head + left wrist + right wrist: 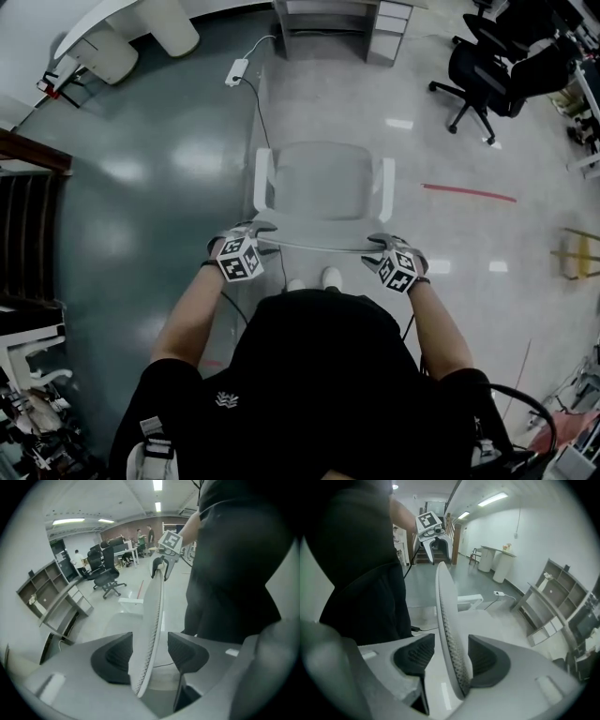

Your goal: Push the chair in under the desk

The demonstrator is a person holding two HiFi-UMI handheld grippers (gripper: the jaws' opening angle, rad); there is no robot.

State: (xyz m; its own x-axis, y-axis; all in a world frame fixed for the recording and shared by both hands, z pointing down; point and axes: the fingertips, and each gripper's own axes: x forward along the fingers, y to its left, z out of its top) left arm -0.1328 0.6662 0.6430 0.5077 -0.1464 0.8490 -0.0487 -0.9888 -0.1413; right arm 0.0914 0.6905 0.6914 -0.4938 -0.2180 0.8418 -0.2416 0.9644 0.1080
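Both arms reach down and forward. The left gripper (150, 656) and right gripper (452, 658) stand wide open, straddling the white chair's (323, 183) backrest (319, 247) unclamped, well short of the desk (323, 19).

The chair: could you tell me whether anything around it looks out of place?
The white chair stands in the open, well away from the desk, not tucked under it. A power strip and its cable lie loose on the floor nearby.
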